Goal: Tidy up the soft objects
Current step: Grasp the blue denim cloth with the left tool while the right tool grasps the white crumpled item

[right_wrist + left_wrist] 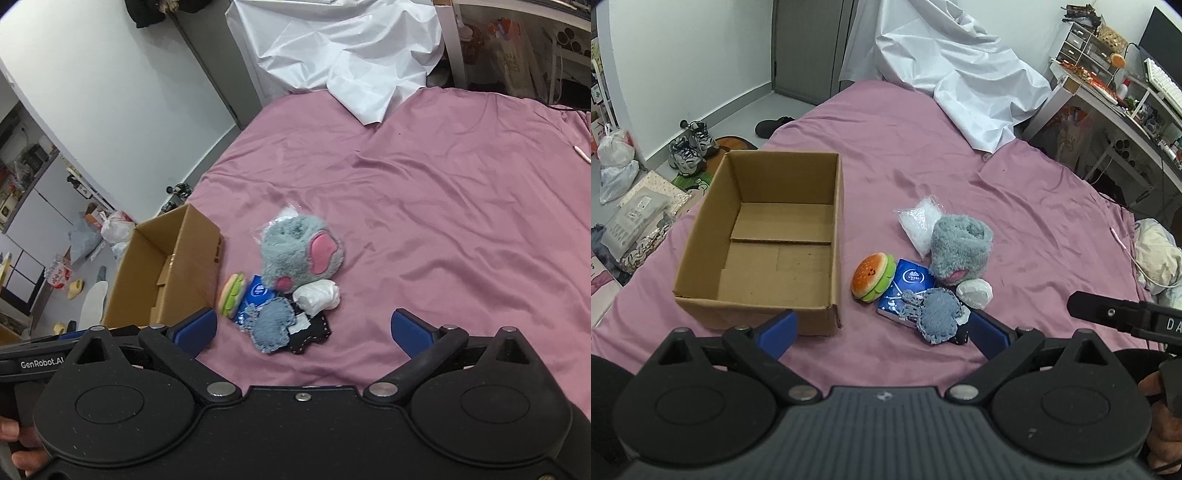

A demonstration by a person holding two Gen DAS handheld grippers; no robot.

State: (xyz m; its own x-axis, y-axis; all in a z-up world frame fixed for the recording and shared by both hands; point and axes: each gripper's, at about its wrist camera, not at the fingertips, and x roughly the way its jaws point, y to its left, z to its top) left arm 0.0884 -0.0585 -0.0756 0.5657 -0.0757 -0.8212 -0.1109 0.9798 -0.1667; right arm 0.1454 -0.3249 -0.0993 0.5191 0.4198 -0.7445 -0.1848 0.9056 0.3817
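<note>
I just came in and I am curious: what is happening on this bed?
A person holds two grippers, both open and holding nothing. The cardboard box on the pink bedsheet has nothing inside yet. Beside it lies a pile: burger plush, blue tissue pack, grey fluffy toy, denim patch.

Left tool (882, 334) spread; cardboard box (764, 240) seemingly empty.
</note>
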